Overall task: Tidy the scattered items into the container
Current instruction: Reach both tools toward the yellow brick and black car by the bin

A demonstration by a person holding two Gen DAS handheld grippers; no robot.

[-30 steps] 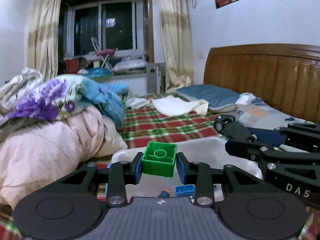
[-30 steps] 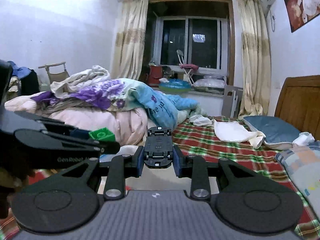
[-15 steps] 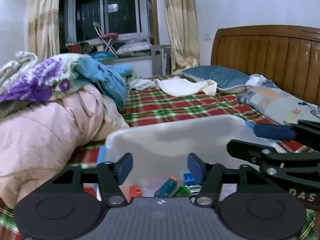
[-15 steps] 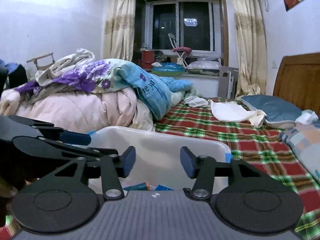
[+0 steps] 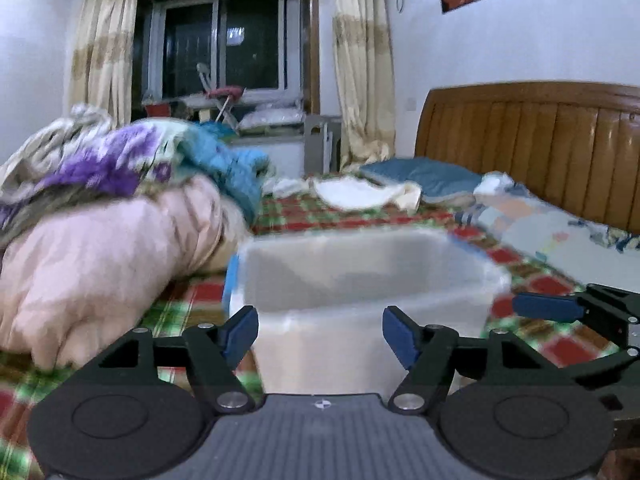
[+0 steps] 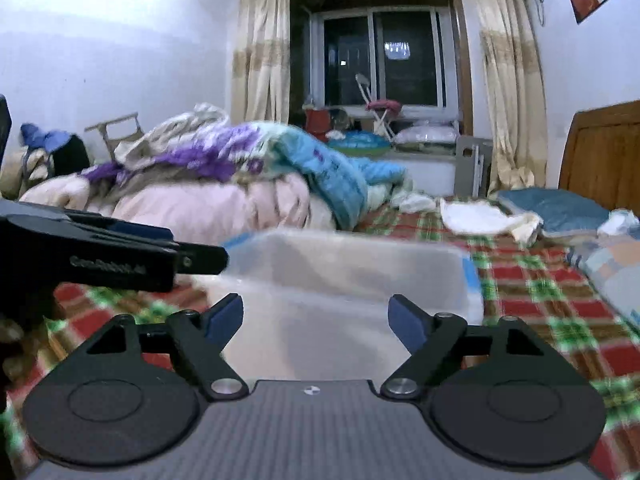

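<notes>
A translucent white plastic bin point(image 5: 360, 280) with a blue rim piece stands on the plaid bed sheet, also in the right wrist view point(image 6: 352, 276). Its contents are hidden by its near wall. My left gripper point(image 5: 320, 336) is open and empty, just in front of the bin's near wall. My right gripper point(image 6: 316, 320) is open and empty, also in front of the bin. The right gripper shows at the right edge of the left wrist view point(image 5: 568, 308). The left gripper shows at the left of the right wrist view point(image 6: 120, 256). Both views are blurred.
A pile of pink and flowered quilts point(image 5: 104, 232) lies left of the bin. Pillows point(image 5: 424, 176) and a white cloth point(image 5: 360, 196) lie near the wooden headboard point(image 5: 540, 144). The red and green plaid sheet point(image 6: 540, 292) spreads to the right.
One second ago the left gripper held a green brick and the right a black toy car over the bin. Both jaws opened and let go. Both grippers have since drawn back from the bin.
</notes>
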